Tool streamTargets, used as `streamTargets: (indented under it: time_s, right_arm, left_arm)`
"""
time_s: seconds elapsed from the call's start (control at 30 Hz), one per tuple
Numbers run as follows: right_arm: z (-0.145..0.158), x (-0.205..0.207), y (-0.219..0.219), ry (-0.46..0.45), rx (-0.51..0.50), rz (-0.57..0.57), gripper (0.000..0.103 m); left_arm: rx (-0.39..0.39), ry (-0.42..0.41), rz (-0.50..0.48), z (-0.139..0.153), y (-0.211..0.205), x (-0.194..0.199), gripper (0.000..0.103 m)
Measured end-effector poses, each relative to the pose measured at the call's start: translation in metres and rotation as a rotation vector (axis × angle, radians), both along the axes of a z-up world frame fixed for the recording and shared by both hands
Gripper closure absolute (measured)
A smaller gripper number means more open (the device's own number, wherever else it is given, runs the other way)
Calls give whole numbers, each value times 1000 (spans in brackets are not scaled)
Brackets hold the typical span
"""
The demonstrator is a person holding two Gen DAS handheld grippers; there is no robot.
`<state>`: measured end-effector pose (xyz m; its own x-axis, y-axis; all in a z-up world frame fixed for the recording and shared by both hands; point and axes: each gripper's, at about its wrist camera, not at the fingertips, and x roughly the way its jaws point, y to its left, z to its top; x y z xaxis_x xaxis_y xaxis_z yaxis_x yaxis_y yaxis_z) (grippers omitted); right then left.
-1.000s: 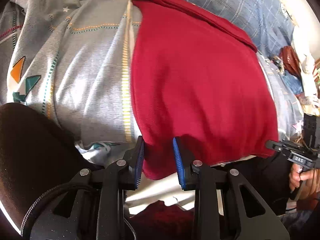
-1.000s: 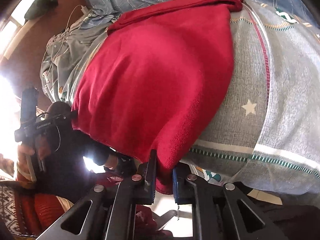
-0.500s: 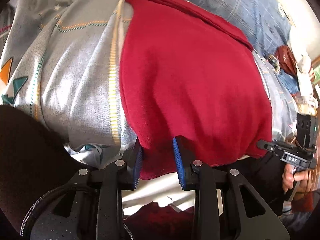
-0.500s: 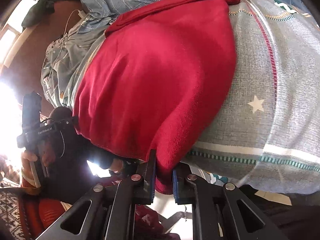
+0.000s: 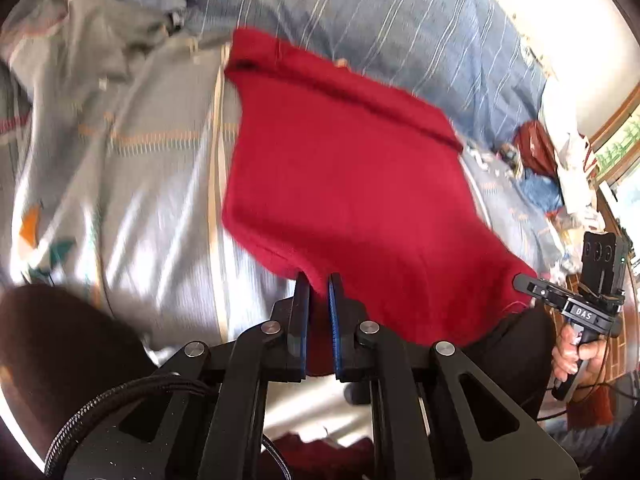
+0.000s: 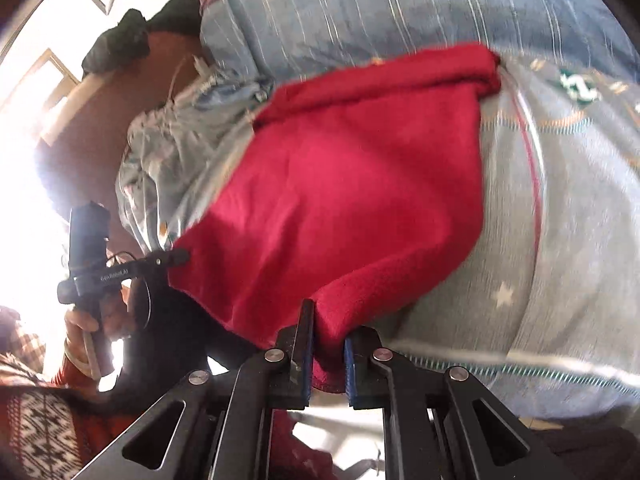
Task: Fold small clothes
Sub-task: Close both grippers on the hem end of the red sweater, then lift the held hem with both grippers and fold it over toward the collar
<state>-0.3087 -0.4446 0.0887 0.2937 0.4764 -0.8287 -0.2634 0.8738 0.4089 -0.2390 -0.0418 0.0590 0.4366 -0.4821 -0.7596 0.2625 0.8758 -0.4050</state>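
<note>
We are in a home bedroom: a bed (image 5: 168,208) spread with a pale grey patterned sheet, with a blue striped quilt (image 5: 400,28) bunched at its far side. Loose clothes (image 5: 536,168) lie heaped by a sunlit wooden-framed window (image 5: 616,128).

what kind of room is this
Most likely a bedroom: the red fleece garment lies on a bed covered by a grey patterned quilt, with a blue striped duvet bunched behind it and a bright window at the side.
</note>
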Motion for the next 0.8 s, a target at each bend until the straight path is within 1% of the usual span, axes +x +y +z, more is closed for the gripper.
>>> streamTargets:
  time_s: [0.07, 0.2, 0.37, 0.5, 0.6, 0.7, 0.8]
  right_arm:
    - [10, 5, 0, -39, 14, -19, 92]
    - [26, 21, -1, -113, 38, -59, 92]
    - [39, 38, -3, -175, 50, -99, 92]
    - [42, 43, -1, -181, 45, -90, 92]
    - [32, 44, -1, -152, 37, -85, 92]
    - [23, 44, -4, -129, 40, -93, 92]
    - [22, 43, -6, -126, 46, -99, 92]
  left_arm:
    - [-13, -46, 16, 13, 1, 6, 95]
    - [-6, -94, 33, 23, -3, 21, 96]
    - [-4, -112, 35, 25, -5, 30, 96]
    - [-23, -42, 0, 12, -5, 30, 96]
    - [-7, 11, -20, -4, -9, 23, 96]
    - [-18, 79, -23, -22, -10, 17, 96]
    - [-8, 111, -11, -32, -10, 12, 96]
